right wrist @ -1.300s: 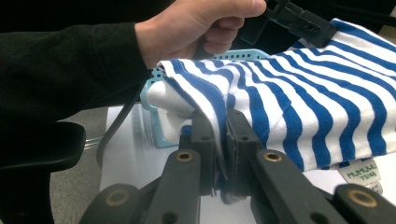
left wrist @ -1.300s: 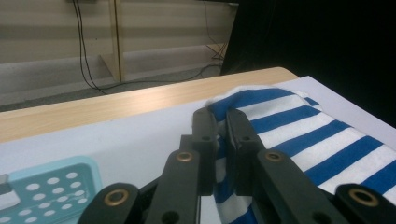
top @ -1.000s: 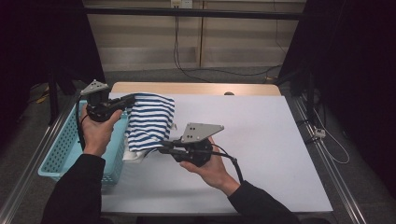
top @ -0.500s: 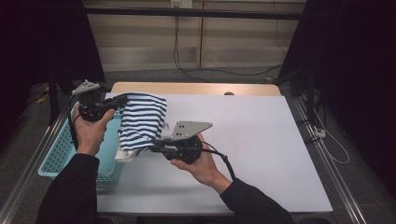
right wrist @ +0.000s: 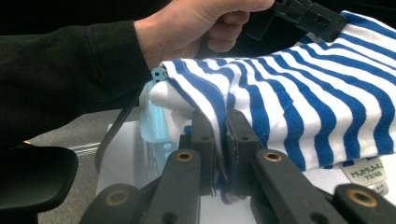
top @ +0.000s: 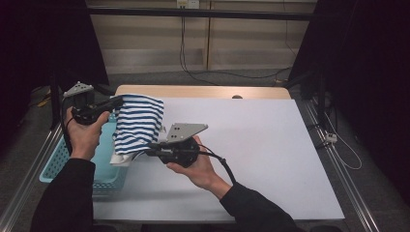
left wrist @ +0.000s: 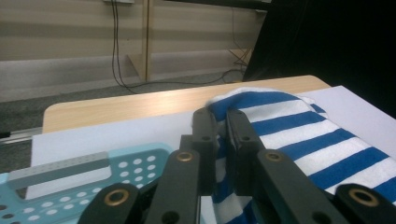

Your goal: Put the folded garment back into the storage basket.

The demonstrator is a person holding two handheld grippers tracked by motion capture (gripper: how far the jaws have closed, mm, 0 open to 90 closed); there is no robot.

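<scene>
High view is showing a white table top point(top: 251, 145) with a strip of pale wood along its far edge point(top: 203, 91), standing in a dim room with dark curtains hanging at both sides and a beige panelled wall behind, where black cables are trailing down to the grey floor. A turquoise perforated basket point(top: 104, 169) is sitting at the table's left edge. The striped shirt point(top: 138, 123), blue and white, is hanging between the two grippers, partly over the basket's rim and clear of the table. The left gripper point(top: 116, 102) is pinching the shirt's far top edge, jaws clamped on the cloth. The right gripper point(top: 151, 146) is gripping the near lower edge, jaws likewise pressed together on the fabric.
</scene>
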